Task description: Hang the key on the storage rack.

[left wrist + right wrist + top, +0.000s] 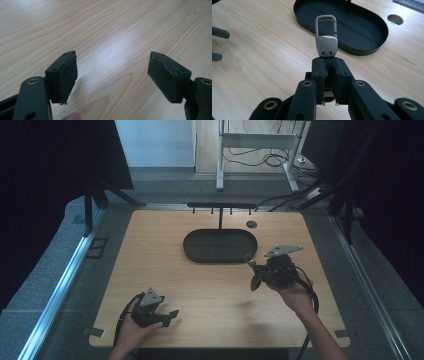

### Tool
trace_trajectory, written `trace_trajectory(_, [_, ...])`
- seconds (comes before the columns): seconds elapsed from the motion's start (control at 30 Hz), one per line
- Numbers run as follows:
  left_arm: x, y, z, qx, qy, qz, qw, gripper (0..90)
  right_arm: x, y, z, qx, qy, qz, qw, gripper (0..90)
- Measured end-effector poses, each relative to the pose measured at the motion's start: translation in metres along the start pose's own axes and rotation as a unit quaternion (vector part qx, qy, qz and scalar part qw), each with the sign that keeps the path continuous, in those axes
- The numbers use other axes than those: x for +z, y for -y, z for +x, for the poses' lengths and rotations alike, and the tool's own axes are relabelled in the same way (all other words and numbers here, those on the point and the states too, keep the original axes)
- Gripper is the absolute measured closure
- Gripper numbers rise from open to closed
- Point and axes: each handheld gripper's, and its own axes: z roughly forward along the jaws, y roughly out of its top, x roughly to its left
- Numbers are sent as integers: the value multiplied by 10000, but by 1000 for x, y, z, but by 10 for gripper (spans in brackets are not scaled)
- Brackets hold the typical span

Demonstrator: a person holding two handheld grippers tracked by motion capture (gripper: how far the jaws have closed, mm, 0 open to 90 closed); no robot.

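My right gripper (329,62) is shut on the dark strap end of a silver metal key clip (326,35), which sticks out past the pads with its snap hook pointing at the black oval tray (362,51). In the high view this gripper (260,272) hovers just right of the tray's (220,259) near edge, aimed left. My left gripper (112,75) stands open with bare wood between its pads (68,75). It rests low on the table's near left (167,315). Its two jaw tips also show at the left edge of the right gripper view (218,32).
A black rack with several small pegs (220,206) rises on a post behind the tray. A round hole (251,224) is cut in the tabletop right of the post. The light wooden table (210,290) ends at metal rails, with dark curtains on both sides.
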Motion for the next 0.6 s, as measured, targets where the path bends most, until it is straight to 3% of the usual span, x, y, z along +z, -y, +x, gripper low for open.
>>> trace_trajectory(0.6, [1, 0, 0, 13, -7, 23, 10000, 244, 0, -15, -5, 181, 6, -289, 9994, 805])
